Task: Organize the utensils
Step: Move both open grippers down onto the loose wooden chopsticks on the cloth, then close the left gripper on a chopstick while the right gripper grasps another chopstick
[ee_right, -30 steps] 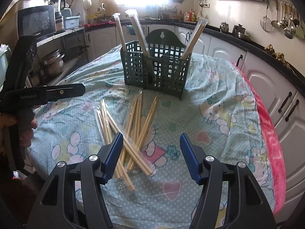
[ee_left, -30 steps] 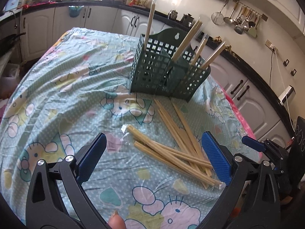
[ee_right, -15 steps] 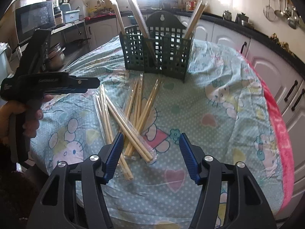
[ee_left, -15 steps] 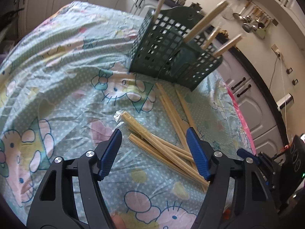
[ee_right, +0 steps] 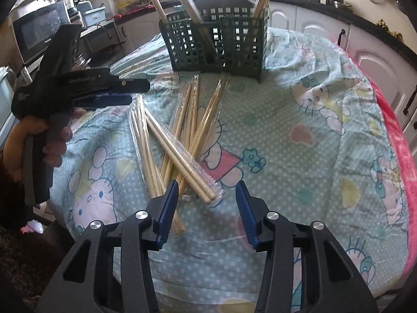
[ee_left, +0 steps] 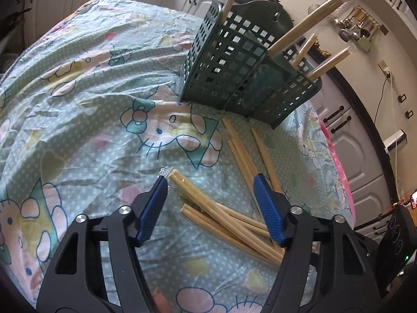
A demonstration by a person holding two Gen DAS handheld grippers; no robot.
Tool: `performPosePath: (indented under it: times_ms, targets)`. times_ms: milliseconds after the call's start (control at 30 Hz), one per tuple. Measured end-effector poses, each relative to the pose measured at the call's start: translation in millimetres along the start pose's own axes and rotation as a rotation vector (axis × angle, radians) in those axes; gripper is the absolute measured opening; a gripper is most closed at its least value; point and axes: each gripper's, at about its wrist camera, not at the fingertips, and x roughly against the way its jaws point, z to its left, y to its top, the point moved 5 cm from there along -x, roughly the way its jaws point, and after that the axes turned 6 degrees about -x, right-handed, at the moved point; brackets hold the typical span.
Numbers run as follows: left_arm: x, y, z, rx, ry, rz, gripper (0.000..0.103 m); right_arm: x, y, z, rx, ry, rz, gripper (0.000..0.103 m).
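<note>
Green lattice caddy [ee_left: 250, 75] stands at the far side of the cloth-covered table [ee_left: 78, 109], with four wrapped chopstick pairs already upright in its compartments. Left wrist view: left gripper [ee_left: 211, 203], jaws apart and just narrowed, straddles the near ends of the loose chopsticks [ee_left: 224, 219] lying on the cloth; the pads touch nothing yet. Right wrist view: right gripper [ee_right: 207, 203], jaws also just narrowed but not closed, frames the near tip of the topmost wrapped pair [ee_right: 179, 159], one of several crossed in the pile. Judged progress: partly done; the pile remains to be transferred.
</note>
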Motion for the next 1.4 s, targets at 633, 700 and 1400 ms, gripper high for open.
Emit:
performPosePath:
  times_ms: [633, 700, 1400]
  targets:
    - [-11, 4, 10, 0.014, 0.069, 0.047, 0.047, 11, 10, 3, 0.022, 0.009, -0.067, 0.012]
    - [-13, 5, 11, 0.009, 0.086, 0.059, 0.043, 13, 12, 3, 0.021, 0.01, -0.076, 0.012]
    - [2, 33, 16, 0.015, 0.03, 0.029, 0.008, 33, 39, 6, 0.021, 0.001, -0.179, 0.009]
